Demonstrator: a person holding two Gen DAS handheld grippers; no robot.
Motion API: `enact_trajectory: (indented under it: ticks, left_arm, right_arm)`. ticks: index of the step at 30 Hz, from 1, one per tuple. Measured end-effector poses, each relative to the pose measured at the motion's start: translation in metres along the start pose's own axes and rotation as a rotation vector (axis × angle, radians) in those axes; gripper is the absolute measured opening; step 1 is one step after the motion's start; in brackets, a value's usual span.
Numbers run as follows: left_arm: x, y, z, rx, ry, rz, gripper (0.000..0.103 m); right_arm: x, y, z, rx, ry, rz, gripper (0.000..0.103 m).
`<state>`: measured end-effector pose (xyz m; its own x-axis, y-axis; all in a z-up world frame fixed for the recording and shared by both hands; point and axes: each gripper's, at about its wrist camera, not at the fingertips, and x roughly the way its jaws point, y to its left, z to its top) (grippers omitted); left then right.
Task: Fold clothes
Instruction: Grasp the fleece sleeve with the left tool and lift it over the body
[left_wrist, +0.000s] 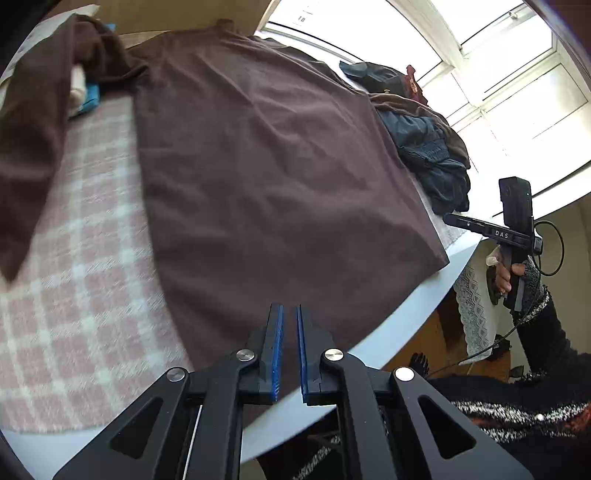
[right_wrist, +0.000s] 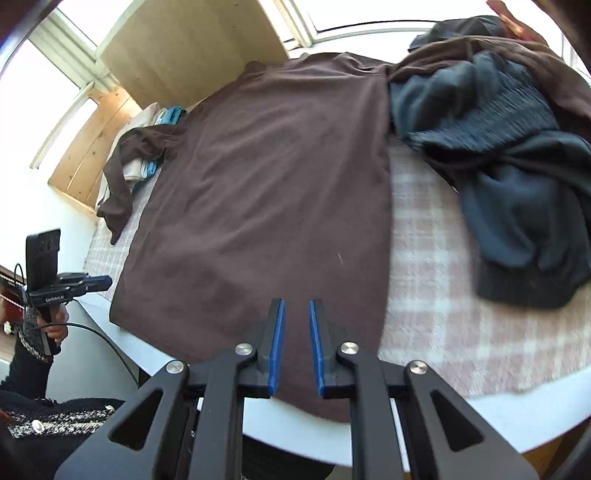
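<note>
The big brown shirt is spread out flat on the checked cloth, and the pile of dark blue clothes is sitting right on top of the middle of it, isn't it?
Not quite. The brown shirt does lie spread flat on the checked cloth, but the pile of dark blue clothes sits beside it, off to the shirt's right, not on its middle. The right wrist view shows this most clearly.

We look down from the near edge over each gripper; both views share the brown shirt (left_wrist: 266, 155).
</note>
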<state>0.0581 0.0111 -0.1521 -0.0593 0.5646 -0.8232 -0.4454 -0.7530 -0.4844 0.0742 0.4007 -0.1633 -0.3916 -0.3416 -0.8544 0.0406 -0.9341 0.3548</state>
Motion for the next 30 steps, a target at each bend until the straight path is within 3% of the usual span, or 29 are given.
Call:
enact_trajectory:
  ticks: [3, 6, 9, 10, 11, 13, 15, 20, 25, 27, 28, 29, 30]
  left_arm:
    - [0.033, 0.011, 0.003, 0.001, 0.069, 0.055, 0.004]
    - [0.018, 0.023, -0.004, -0.003, 0.071, 0.085, 0.002]
    - [-0.014, 0.04, -0.014, -0.016, 0.029, 0.186, 0.002]
    - [-0.028, 0.045, -0.015, -0.023, -0.005, 0.228, 0.011]
    - [-0.042, 0.051, -0.015, -0.032, -0.044, 0.274, 0.029]
    - [-0.068, 0.067, -0.016, -0.064, -0.13, 0.343, 0.047]
    - [-0.089, 0.087, -0.018, -0.107, -0.192, 0.37, 0.047]
    - [-0.113, 0.134, -0.018, -0.203, -0.257, 0.471, 0.047]
    - [-0.102, 0.156, 0.004, -0.209, -0.269, 0.55, 0.049]
    - [-0.092, 0.167, 0.014, -0.238, -0.249, 0.529, 0.048]
    - [-0.087, 0.169, 0.017, -0.264, -0.228, 0.495, 0.036]
    - [-0.082, 0.171, 0.019, -0.289, -0.207, 0.463, 0.009]
    - [-0.084, 0.17, 0.019, -0.306, -0.196, 0.438, 0.006]
  right_arm:
    - [0.027, 0.007, -0.003, -0.062, 0.061, -0.065, 0.014]
    - [0.03, -0.001, -0.011, -0.056, 0.099, -0.107, 0.013]
    - [0.011, -0.01, -0.006, 0.022, 0.094, -0.103, 0.013]
    - [0.002, -0.009, -0.002, 0.039, 0.075, -0.085, 0.013]
    - [-0.005, -0.006, 0.004, 0.047, 0.058, -0.059, 0.014]
    - [-0.017, 0.004, 0.023, 0.048, 0.033, -0.038, 0.019]
    - [-0.025, 0.019, 0.047, 0.026, 0.018, -0.022, 0.023]
    - [-0.033, 0.068, 0.115, -0.105, 0.029, 0.037, 0.036]
    - [-0.024, 0.113, 0.166, -0.279, 0.03, 0.09, 0.04]
    - [-0.012, 0.123, 0.183, -0.314, 0.046, 0.13, 0.04]
    - [-0.004, 0.129, 0.191, -0.327, 0.053, 0.156, 0.04]
    - [0.004, 0.135, 0.198, -0.34, 0.059, 0.185, 0.04]
    - [0.013, 0.143, 0.203, -0.353, 0.068, 0.224, 0.04]
